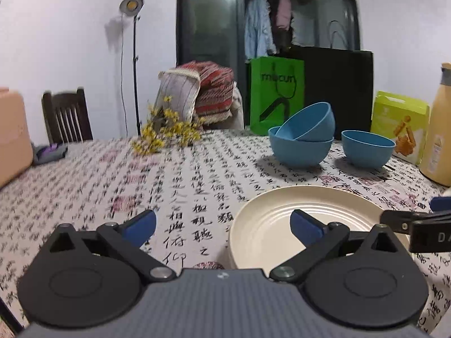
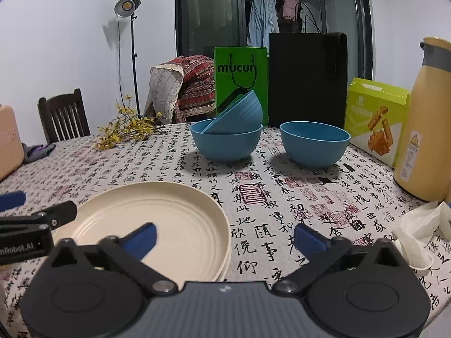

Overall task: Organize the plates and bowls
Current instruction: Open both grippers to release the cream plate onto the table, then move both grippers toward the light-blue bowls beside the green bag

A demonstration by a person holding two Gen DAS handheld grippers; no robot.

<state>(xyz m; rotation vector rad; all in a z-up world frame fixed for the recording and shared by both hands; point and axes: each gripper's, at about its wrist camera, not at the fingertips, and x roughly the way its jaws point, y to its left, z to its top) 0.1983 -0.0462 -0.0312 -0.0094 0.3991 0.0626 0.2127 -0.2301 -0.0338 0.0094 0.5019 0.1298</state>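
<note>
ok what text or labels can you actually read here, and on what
"mucun" on the green bag.
"nRobot.AI", cut off at the edge, on the left claw.
"DA", cut off, on the right claw.
Calligraphy on the tablecloth: too stylised to read.
Yellow-green box and bottle labels: too small.

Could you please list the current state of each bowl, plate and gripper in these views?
left gripper: open, empty
right gripper: open, empty
cream plates: stacked
tilted blue bowl: tipped inside lower blue bowl
single blue bowl: upright, empty
</note>
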